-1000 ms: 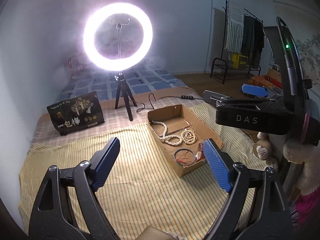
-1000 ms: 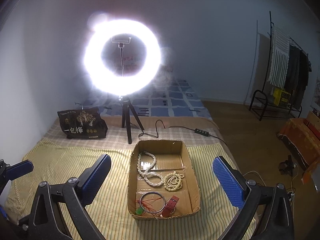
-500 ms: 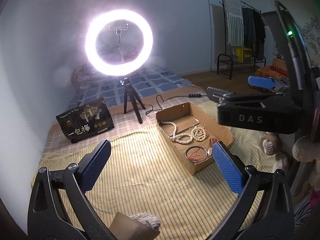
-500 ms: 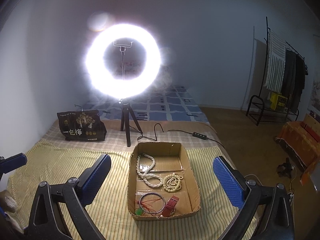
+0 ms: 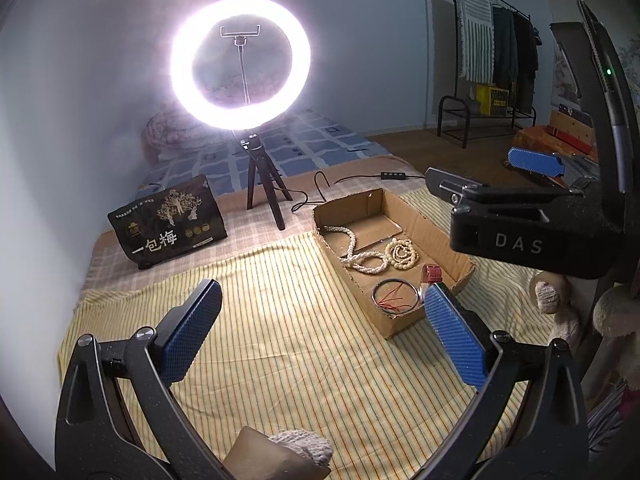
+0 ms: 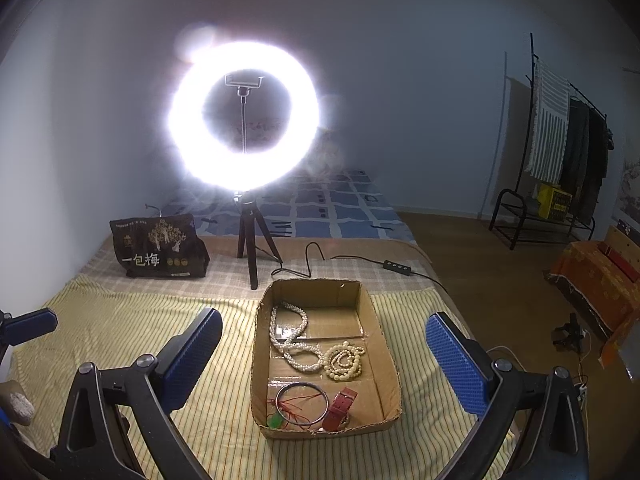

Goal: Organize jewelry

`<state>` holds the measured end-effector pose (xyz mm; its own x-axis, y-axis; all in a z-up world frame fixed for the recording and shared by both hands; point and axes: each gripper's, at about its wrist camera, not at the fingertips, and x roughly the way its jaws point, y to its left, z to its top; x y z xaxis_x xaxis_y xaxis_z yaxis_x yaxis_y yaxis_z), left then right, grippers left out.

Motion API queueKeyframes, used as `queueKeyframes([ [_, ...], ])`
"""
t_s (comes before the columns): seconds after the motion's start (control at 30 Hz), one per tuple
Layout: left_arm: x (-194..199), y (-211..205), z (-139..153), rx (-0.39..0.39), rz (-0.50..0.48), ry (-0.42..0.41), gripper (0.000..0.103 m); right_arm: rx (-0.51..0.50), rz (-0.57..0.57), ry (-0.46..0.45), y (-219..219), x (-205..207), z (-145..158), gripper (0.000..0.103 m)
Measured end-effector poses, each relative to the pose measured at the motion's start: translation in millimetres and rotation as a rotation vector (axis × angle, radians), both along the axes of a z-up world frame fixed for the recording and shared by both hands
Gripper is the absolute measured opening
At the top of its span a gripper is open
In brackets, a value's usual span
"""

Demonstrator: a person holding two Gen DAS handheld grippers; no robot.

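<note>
A shallow cardboard box [image 6: 386,360] lies on a bed spread with a yellow striped cloth [image 6: 120,332], and all the jewelry sits inside it. Toward the far end a long white bead necklace [image 6: 294,340] snakes in loops; just right of it lies a smaller coil of cream beads [image 6: 345,361], touching or nearly touching the necklace. In the near compartment a thin metal bangle [image 6: 301,406] lies flat with red thread across it and a small green piece at its near-left edge; a red watch strap [image 6: 340,408] lies just beside the bangle on the right. The right gripper [image 6: 324,356] hangs above the near end of the box with its blue pads spread wide — nothing is between them but the view of the box below. The left gripper [image 5: 322,336] hovers to the left of the box over bare cloth, its jaws likewise spread wide and empty; its right pad [image 5: 456,336] overlaps the near corner of the box in that view. Beyond the box stands a lit ring light [image 6: 243,114] on a small black tripod [image 6: 252,240], its cable trailing right along the bed, and to the far left a dark printed bag [image 6: 158,248] stands upright. A clothes rack [image 6: 560,152] stands against the far right wall.
</note>
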<state>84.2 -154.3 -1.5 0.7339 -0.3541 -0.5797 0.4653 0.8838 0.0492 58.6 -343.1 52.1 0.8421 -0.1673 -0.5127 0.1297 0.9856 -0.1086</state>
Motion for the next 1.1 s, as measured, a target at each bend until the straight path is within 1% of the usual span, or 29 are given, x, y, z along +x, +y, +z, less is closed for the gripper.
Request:
queueKeyframes([
  [1.1,0.2,-0.3,0.3,-0.001,0.006,-0.001,0.103,-0.002,0.001,-0.003,-1.8,-1.8,1.0,0.103],
])
